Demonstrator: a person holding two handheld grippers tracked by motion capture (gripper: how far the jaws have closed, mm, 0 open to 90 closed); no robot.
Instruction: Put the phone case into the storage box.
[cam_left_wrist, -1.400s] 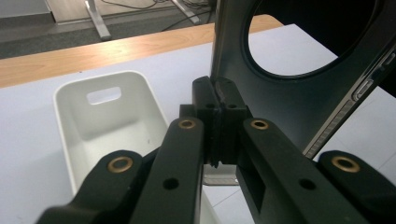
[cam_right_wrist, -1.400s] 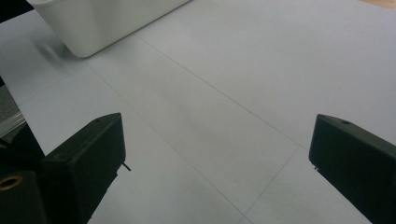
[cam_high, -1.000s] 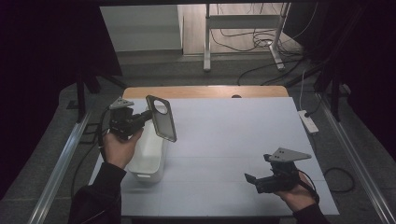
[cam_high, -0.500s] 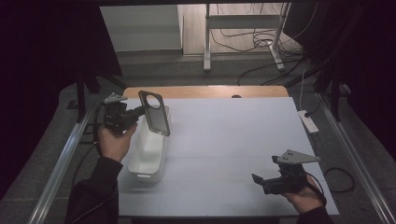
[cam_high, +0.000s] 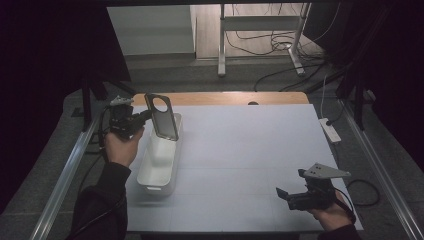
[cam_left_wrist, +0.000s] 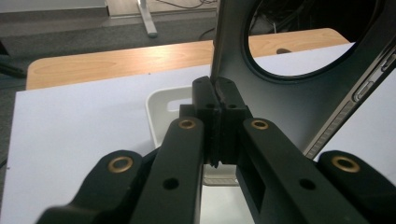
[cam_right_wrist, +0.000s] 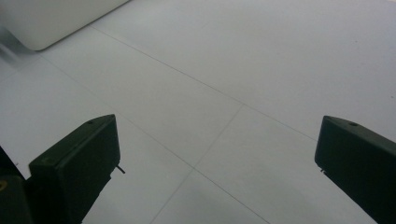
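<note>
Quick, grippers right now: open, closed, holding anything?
Left gripper: closed on the dark phone case, above the white tray.
Right gripper: open, holding nothing.

Dark phone case (cam_high: 162, 116) w/ round camera hole, upright, held above white bin (cam_high: 159, 162) at table's left.

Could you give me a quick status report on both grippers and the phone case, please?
Left gripper shut on phone case, held upright above white tray. Right gripper open, low over the white table, holding nothing. Nothing in the way.
</note>
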